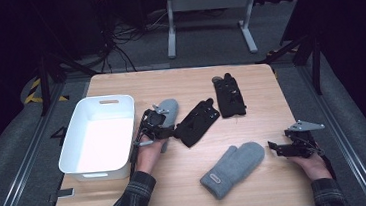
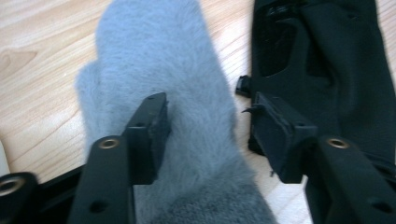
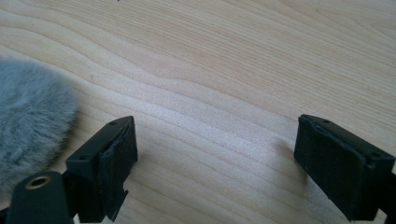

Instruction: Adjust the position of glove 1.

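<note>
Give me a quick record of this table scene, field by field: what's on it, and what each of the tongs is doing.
surface: wooden table
bin: white tub, at the left, nothing visible inside
mittens: grey mitten by the tub; second grey mitten near the front
gloves: black glove and second black glove, mid-table
left tongs: jaws straddle the grey mitten, not yet pressing
right tongs: open over bare wood, beside the second grey mitten
</note>
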`<state>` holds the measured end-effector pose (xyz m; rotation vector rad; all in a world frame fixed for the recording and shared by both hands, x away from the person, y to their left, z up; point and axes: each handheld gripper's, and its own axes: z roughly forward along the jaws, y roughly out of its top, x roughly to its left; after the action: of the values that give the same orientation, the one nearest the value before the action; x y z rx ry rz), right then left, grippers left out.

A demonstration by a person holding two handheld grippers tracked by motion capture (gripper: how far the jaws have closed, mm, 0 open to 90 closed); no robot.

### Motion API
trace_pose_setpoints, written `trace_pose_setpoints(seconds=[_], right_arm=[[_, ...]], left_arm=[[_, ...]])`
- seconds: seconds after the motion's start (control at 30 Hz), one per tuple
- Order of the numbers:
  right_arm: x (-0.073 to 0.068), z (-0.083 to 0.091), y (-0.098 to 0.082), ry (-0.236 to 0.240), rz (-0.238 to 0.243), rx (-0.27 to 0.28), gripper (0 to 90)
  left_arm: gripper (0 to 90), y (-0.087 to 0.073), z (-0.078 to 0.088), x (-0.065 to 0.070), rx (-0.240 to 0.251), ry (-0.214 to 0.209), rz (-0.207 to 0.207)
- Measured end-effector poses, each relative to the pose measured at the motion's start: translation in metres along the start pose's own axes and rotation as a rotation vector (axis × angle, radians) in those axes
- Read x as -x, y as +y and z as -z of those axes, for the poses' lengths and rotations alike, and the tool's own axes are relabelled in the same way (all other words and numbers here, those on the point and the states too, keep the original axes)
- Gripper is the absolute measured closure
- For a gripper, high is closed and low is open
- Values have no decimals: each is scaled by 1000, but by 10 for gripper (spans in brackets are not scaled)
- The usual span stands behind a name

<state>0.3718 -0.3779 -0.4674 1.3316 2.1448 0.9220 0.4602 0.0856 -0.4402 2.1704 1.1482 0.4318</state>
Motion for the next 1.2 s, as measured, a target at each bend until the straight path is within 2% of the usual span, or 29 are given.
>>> trace_pose_setpoints(seconds=[0.13, 0.3, 0.33, 0.47, 0.57, 0.63, 0.8, 0.93, 1.07, 1.2], right_arm=[[0, 0, 0, -1, -1, 1, 137], [0, 0, 0, 0, 0, 0, 138], [0, 0, 0, 0, 0, 0, 137], [0, 0, 0, 0, -1, 0, 139], [0, 0, 0, -1, 0, 2, 139], [0, 0, 0, 0, -1, 1, 140], [0, 0, 0, -1, -1, 1, 141], [0, 0, 0, 0, 0, 1, 141], [0, 0, 0, -1, 0, 1, 142], [0, 0, 0, 0, -1, 1, 142]], left_arm=[[538, -1, -4, -1, -21, 18, -1], [719, -1, -5, -1, -25, 41, -17], [781, -1, -4, 0, -24, 50, -19], [840, 0, -2, 1, -20, 57, -19], [859, 4, 3, 1, -17, 64, -12], [863, 7, 7, 0, -3, 50, -3], [868, 15, 20, 7, 35, 38, -4], [869, 19, 27, 8, 46, 32, -11], [870, 25, 38, 8, 76, -3, -20], [870, 28, 49, 8, 98, -74, -22]])
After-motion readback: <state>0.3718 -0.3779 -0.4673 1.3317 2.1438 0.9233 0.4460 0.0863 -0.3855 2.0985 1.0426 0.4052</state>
